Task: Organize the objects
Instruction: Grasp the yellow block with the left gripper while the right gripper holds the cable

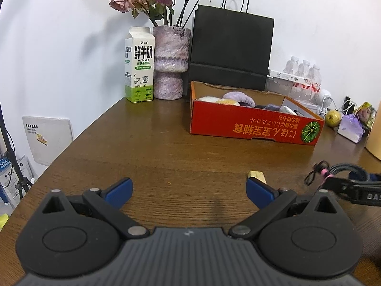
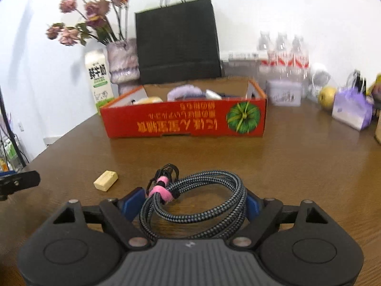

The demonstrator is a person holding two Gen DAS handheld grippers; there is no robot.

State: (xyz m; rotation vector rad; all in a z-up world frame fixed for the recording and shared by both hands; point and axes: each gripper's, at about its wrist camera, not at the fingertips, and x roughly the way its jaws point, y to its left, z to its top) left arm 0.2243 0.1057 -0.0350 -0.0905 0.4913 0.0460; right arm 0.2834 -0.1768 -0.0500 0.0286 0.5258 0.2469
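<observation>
A red cardboard box stands on the brown table and holds several soft items, one a purple fuzzy ring. My right gripper is shut on a coiled braided cable tied with a pink strap, held above the table in front of the box. The cable also shows at the right of the left wrist view. My left gripper is open and empty low over the table. A small tan block lies on the table just beyond its right fingertip.
A milk carton, a vase of dried roses and a black paper bag stand behind the box by the wall. Water bottles, a tin, a yellow apple and a purple bag sit at the right.
</observation>
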